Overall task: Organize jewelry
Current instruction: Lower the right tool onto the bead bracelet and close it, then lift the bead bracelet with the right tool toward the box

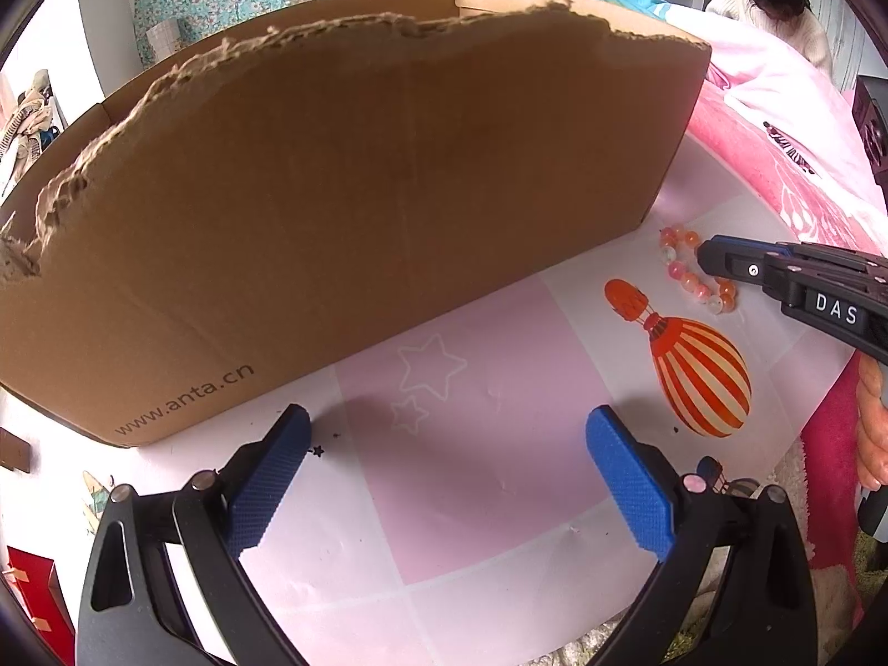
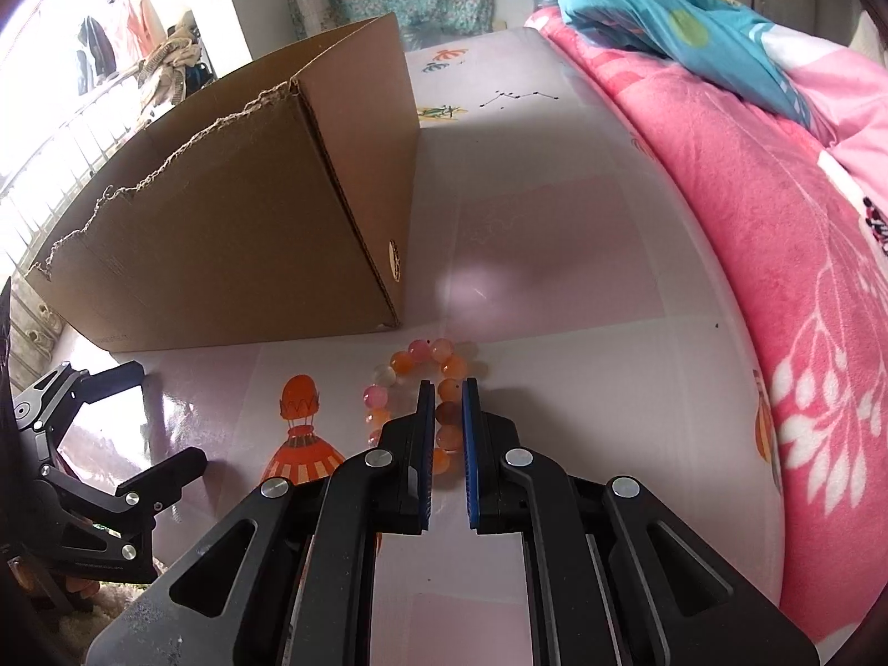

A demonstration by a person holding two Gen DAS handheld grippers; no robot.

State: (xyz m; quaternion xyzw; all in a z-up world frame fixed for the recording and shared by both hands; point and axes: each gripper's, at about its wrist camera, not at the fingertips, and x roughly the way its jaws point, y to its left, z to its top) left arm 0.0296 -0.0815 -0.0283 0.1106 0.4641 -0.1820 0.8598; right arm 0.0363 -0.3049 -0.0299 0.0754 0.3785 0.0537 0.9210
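Observation:
A bracelet of orange, pink and white beads (image 2: 413, 383) lies on the table just in front of the corner of a brown cardboard box (image 2: 250, 233). My right gripper (image 2: 448, 388) is shut on the bracelet's right side, with beads pinched between its blue pads. In the left wrist view the bracelet (image 1: 685, 272) lies right of the box (image 1: 344, 211), with the right gripper (image 1: 707, 258) over it. My left gripper (image 1: 444, 433) is open and empty above the table, close to the box's front wall.
The table (image 1: 472, 499) has a pink and white cover with a printed orange striped balloon (image 1: 699, 377). A pink blanket (image 2: 777, 277) lies along the right. A red box (image 1: 33, 594) sits at the lower left. A person (image 1: 777, 5) sits at the far right.

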